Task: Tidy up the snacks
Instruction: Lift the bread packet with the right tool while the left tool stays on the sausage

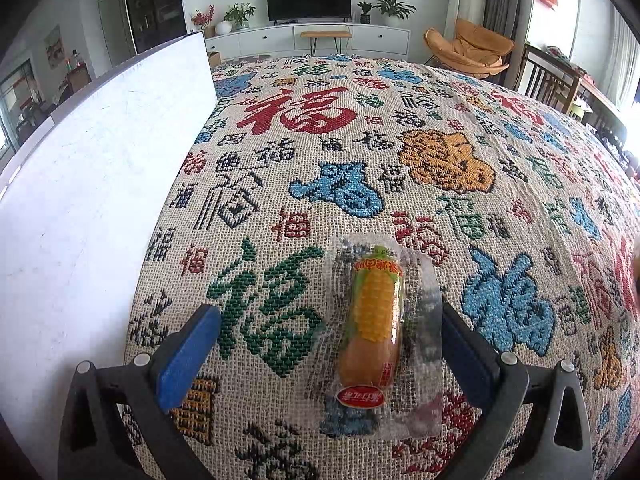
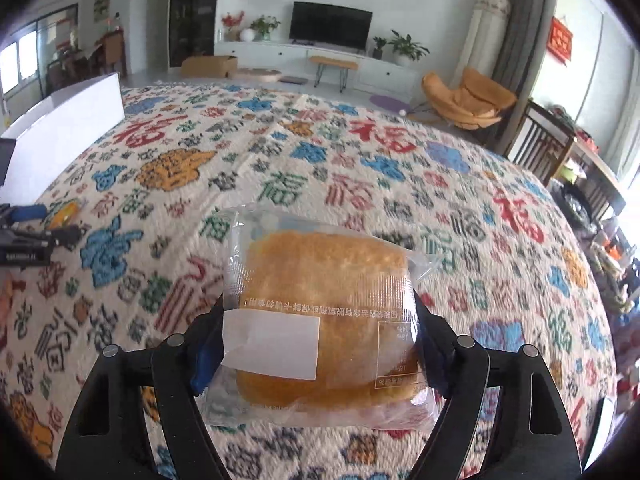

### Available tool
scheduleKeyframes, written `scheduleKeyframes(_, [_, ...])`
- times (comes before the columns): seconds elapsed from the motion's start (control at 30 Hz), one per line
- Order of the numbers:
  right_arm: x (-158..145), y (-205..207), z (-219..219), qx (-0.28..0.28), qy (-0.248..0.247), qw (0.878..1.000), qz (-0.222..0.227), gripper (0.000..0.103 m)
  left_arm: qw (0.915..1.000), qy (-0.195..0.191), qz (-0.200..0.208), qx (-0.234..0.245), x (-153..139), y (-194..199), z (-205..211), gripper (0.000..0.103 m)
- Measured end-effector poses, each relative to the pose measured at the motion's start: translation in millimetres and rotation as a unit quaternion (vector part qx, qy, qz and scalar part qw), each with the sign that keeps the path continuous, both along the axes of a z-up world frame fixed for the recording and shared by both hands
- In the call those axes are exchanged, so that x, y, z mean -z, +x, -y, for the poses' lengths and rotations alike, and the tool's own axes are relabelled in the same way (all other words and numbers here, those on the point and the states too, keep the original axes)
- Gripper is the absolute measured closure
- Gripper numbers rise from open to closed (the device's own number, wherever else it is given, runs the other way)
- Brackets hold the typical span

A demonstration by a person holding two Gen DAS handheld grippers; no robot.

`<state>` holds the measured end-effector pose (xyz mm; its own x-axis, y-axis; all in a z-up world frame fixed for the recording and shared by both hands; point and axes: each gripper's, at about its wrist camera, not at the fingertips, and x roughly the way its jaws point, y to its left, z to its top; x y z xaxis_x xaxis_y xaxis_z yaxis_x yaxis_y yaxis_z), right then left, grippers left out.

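Note:
A corn-shaped snack in a clear wrapper (image 1: 376, 320) lies on the patterned tablecloth (image 1: 344, 184) between the fingers of my left gripper (image 1: 326, 308). That gripper is open: its right finger is at the wrapper's edge and its left blue pad (image 1: 188, 356) stands well apart. In the right wrist view a clear packet holding a golden bread bun (image 2: 328, 280) sits between the fingers of my right gripper (image 2: 318, 312), which is shut on it and holds it above the cloth. My left gripper (image 2: 40, 232) and the corn snack (image 2: 64, 212) show at that view's left edge.
A tall white box (image 1: 100, 184) stands on the table's left side, also visible as the white box (image 2: 68, 128) at the far left. Dark wooden chairs (image 2: 540, 144) line the table's right edge. The cloth (image 2: 360, 168) covers the whole table.

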<state>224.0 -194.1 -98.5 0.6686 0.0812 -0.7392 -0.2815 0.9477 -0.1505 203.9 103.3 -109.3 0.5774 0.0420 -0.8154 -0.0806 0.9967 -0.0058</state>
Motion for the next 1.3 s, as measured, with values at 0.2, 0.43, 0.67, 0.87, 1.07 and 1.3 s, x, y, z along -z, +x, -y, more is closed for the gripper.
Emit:
scheduleKeyframes(0.2, [36,13,6,0.002,0.012,0.998,-0.066,0.002,1.0,-0.001,0.0,0.0,0,-1,0,0.0])
scheduleKeyframes(0.43, [39,25,11,-0.001,0.045,0.996,-0.083,0.001,1.0,-0.001,0.0,0.0,0,0,1,0.0])
scheduleKeyframes(0.67, [12,-4,4,-0.069,0.055,0.996,0.007,0.003,1.0,-0.002,0.0,0.0,0,0,0,0.0])
scheduleKeyframes(0.87, [-16,-31,1,-0.192,-0.031,0.98,0.04,0.003,1.0,-0.002,0.0,0.0,0,0,0,0.0])
scheduleKeyframes(1.07, [-1,-49,31,-0.219,-0.059,0.974,0.03,0.003,1.0,-0.002,0.0,0.0,0,0,0,0.0])
scheduleKeyframes(1.3, [9,-79,49,-0.244,-0.085,0.965,0.041,0.003,1.0,-0.002,0.0,0.0,1,0,0,0.0])
